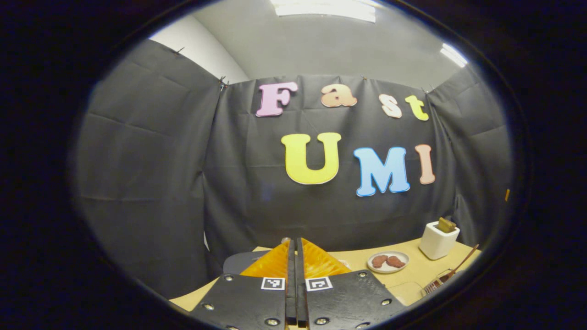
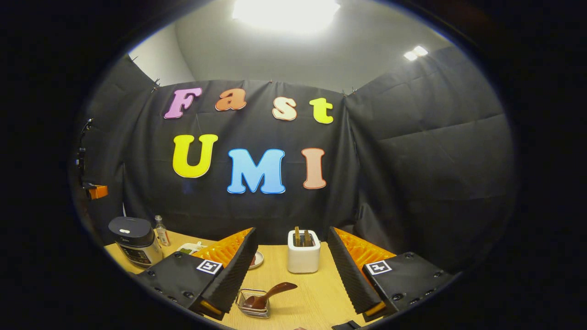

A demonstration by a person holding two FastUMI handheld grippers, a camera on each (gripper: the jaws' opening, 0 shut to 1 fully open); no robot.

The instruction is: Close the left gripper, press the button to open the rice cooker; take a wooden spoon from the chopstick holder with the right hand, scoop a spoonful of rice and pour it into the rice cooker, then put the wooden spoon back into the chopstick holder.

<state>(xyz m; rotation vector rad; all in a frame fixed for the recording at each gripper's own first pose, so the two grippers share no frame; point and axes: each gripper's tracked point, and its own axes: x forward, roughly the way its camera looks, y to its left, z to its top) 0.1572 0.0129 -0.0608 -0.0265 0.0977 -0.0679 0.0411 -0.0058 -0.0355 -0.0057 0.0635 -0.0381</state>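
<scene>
The rice cooker point(image 2: 135, 245), dark with a closed lid, stands at the table's far left in the right gripper view. In the left gripper view its dark lid point(image 1: 238, 262) lies just behind my left gripper point(image 1: 296, 245), whose fingers are pressed together on nothing. A white chopstick holder point(image 2: 302, 254) with wooden pieces standing in it sits straight ahead of my right gripper point(image 2: 291, 229), which is wide open and empty. A brown wooden spoon point(image 2: 266, 297) rests in a small wire basket point(image 2: 250, 308) near the right gripper's left finger. The holder point(image 1: 438, 242) and the basket point(image 1: 438, 280) also appear in the left gripper view.
A small plate point(image 1: 387, 262) with brown food pieces lies between the cooker and the holder. A little bottle point(image 2: 160, 231) and a pale packet point(image 2: 188, 248) stand beside the cooker. The wooden table point(image 2: 316, 293) ends at black cloth walls behind and on both sides.
</scene>
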